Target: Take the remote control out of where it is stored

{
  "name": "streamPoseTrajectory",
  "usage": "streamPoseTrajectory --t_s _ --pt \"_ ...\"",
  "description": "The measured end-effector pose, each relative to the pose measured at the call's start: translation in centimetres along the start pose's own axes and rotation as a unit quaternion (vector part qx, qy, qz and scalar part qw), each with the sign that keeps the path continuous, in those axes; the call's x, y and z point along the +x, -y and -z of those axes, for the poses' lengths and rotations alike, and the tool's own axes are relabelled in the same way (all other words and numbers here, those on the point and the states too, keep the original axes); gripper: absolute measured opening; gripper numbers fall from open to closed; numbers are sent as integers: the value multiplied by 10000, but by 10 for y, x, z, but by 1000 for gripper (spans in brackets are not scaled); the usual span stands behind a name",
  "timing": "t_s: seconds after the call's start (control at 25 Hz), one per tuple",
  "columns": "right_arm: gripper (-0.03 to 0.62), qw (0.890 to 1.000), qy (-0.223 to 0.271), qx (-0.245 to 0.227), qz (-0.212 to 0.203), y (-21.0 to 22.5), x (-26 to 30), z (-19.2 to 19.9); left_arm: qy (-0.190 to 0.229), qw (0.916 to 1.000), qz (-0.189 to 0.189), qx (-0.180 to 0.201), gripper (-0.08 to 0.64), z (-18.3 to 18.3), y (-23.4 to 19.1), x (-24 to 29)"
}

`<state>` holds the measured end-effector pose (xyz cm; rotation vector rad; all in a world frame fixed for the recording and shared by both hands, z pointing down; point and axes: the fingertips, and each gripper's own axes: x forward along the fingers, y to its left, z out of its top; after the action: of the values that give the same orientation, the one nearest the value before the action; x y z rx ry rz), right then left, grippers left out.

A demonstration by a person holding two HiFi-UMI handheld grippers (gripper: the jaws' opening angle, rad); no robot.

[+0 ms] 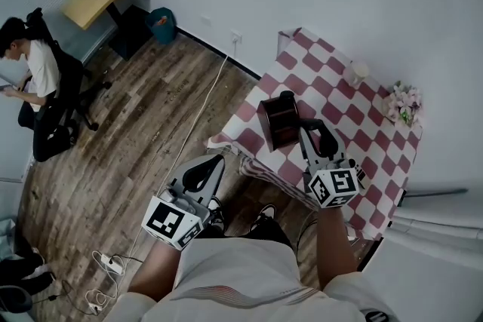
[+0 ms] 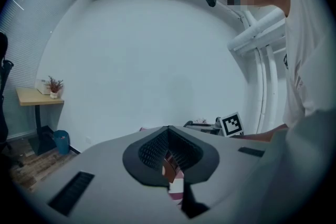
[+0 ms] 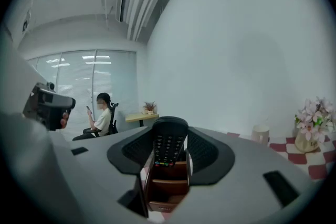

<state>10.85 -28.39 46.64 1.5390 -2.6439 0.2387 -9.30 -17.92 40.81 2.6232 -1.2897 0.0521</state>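
Note:
In the right gripper view a black remote control (image 3: 167, 145) stands upright between the pads of my right gripper (image 3: 169, 136), which is shut on it. Its lower end hangs just over the open brown storage box (image 3: 167, 186) below. From the head view that gripper (image 1: 298, 121) reaches over the same dark box (image 1: 278, 124) on the checked table (image 1: 339, 94); the remote is hard to make out there. My left gripper (image 1: 205, 166) hangs off the table's near-left corner with its jaw tips together and nothing held; in its own view the left gripper (image 2: 168, 131) shows only the box and cloth behind it.
A white cup (image 1: 359, 72) and a pot of pink flowers (image 1: 404, 103) stand at the table's far side. A person (image 1: 38, 79) sits on a chair at the left. A power strip and cables (image 1: 106, 266) lie on the wooden floor.

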Motion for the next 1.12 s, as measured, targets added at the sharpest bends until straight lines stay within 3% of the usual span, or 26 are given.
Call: streamPoseTrajectory --t_s 0.2,0.36,0.48,0.64,0.76,0.84,1.0,1.12 --pt "209 9997 9 -215 63 13 -43 -37 78 9996 252 -41 8 -3 11 10" --pt "207 9939 -691 -823 233 38 -78 -32 117 9988 465 -49 8 -4 22 20" --pt "207 9806 -1555 -1095 468 66 -107 -8 119 9980 617 -60 8 -4 31 27" --pt "206 9531 -2615 -1388 627 97 -139 24 58 9971 761 -61 8 -1 42 32" --pt "206 9238 -3433 -1595 581 115 -151 49 8 9969 781 -44 8 2 45 33" --pt "206 8966 -4019 -1789 506 125 -156 69 -25 9971 758 -47 8 4 44 32" --pt "206 8265 -5206 -2134 183 135 -165 111 -89 9977 670 -88 8 10 40 29" --pt "206 7647 -5947 -2467 -260 132 -167 139 -104 9982 582 -127 8 13 36 26"
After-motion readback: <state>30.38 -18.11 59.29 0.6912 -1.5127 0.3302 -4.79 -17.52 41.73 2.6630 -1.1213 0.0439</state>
